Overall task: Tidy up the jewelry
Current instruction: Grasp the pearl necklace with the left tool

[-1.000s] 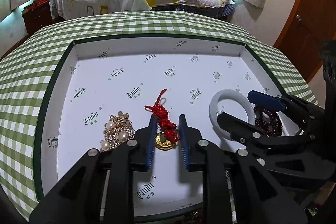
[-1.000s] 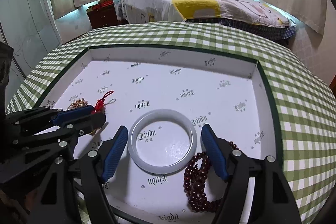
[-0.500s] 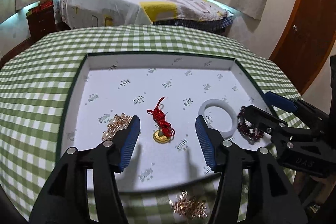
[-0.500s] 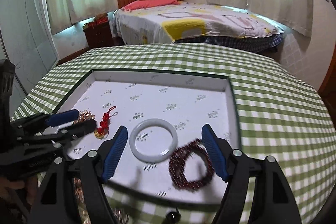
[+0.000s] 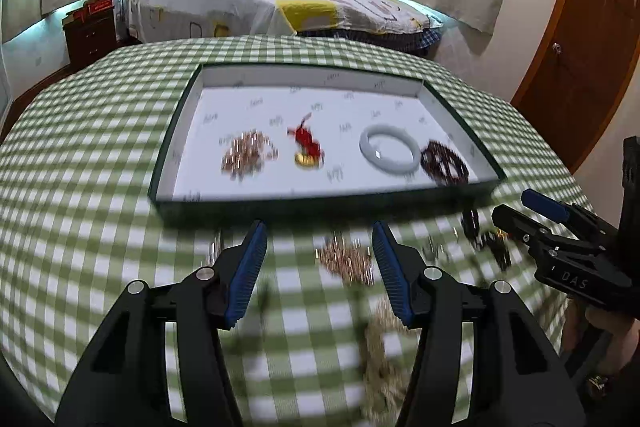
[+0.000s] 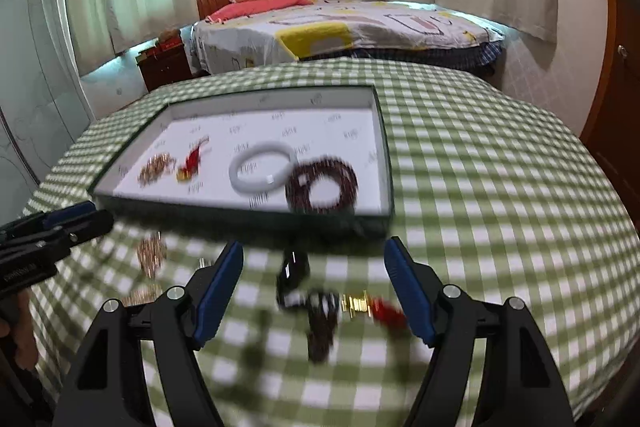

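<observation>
Both views are smeared by motion blur. The left gripper (image 5: 318,267) hangs over the green-checked tablecloth (image 5: 80,187) with its blue-padded jaws spread wide and nothing between them; a blurred gold-coloured chain cluster (image 5: 348,261) lies on the cloth just ahead of it. The right gripper (image 6: 314,291) is likewise spread apart and empty, above a dark bead piece (image 6: 294,277) and a small gold-and-red charm (image 6: 370,305) lying on the cloth.

Beyond both stands the shallow jewelry tray (image 5: 176,131), dark green outside, white inside. Its lining carries a repeated small printed logo, too blurred to read. In the tray lie, in a row from left to right, a pearl-and-gold cluster (image 5: 248,155), a red knotted cord with a gold pendant (image 5: 308,149), a white bangle (image 5: 390,153) and a dark red bead bracelet (image 5: 444,163), which touches the bangle.

In the left view the right gripper's body bears the raised letters "DAS".
</observation>
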{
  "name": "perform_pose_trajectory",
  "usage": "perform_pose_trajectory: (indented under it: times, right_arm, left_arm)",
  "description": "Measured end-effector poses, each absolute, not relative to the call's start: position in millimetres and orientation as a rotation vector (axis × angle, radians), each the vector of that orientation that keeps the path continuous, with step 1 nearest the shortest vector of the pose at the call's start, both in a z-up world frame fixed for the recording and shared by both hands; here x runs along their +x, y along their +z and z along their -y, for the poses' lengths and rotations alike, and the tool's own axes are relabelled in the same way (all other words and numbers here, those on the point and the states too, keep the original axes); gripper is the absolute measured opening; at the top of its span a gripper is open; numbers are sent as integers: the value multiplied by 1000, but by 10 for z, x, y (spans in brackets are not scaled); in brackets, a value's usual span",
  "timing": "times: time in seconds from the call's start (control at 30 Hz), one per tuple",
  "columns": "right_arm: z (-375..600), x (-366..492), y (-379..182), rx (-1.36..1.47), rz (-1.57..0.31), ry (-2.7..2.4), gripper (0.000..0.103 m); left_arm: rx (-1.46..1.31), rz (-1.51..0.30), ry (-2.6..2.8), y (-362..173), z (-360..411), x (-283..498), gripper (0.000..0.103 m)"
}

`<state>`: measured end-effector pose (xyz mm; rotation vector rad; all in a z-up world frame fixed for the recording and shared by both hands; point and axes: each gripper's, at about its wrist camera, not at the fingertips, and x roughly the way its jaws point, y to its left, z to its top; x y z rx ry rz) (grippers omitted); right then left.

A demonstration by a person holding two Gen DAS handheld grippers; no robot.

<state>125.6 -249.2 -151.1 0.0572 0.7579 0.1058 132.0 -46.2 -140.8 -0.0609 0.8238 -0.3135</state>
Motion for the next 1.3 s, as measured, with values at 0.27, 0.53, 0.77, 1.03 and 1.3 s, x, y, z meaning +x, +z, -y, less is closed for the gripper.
perform_pose_trajectory:
  times: [0.27, 0.53, 0.77, 1.03, 1.3]
  right_arm:
    - [2551, 926, -1700, 66, -775, 83, 71]
    - [2639, 769, -1763, 88, -769, 71, 71]
    - [2629, 747, -1789, 95, -768, 77, 71]
    - [2623, 757, -1795, 98, -772, 74, 71]
    - [2632, 793, -1794, 102, -768, 69, 71]
  left_arm:
    - [-71, -858, -325, -1540, 466, 1022, 54]
    - [-52, -904, -341, -1699, 605, 874, 53]
    - [1, -916, -350, -1764, 730, 877, 32]
    - [17, -902, -375, -1759, 723, 840, 9]
    - [-16, -826, -344, -1563, 554, 825, 9]
